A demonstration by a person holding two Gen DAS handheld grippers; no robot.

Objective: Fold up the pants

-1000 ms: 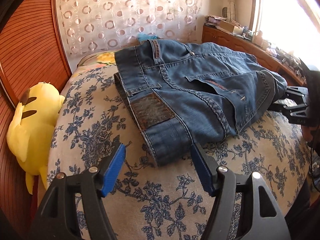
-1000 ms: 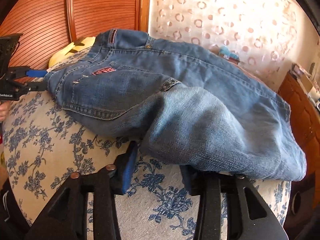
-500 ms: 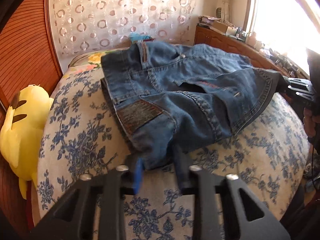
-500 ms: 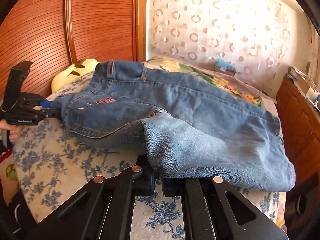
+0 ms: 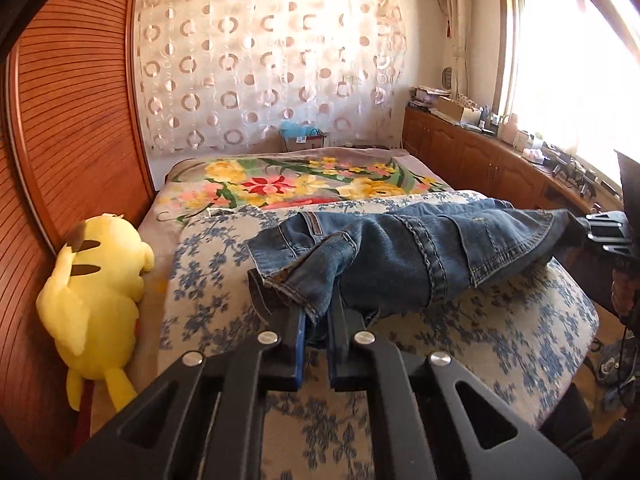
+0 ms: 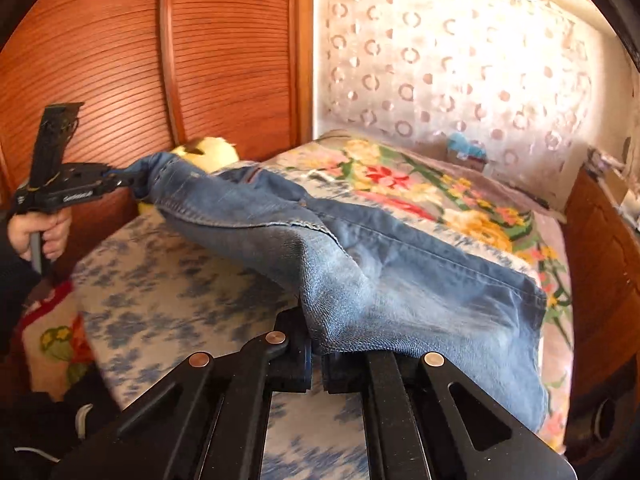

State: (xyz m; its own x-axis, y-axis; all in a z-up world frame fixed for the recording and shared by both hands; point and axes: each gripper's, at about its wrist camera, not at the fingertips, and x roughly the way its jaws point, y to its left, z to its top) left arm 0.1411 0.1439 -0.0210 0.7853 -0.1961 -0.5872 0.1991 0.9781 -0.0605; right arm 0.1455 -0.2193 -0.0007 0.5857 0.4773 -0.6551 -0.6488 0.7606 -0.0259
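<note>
Blue jeans hang stretched between my two grippers, partly lifted off the bed. In the left wrist view my left gripper has the waistband corner between its jaws, which are closing tight on the denim. My right gripper holds the far end at the right edge. In the right wrist view my right gripper is shut on a fold of the jeans. My left gripper, held by a hand, grips the other end at the left.
The bed has a blue-flowered cover near me and a bright floral blanket beyond. A yellow plush toy lies at the left against the wooden wardrobe. A low wooden cabinet runs along the right under the window.
Both grippers went from open beside the jeans to shut on them, then rose. The jeans, flat on the bed before, are now lifted and pulled taut.
</note>
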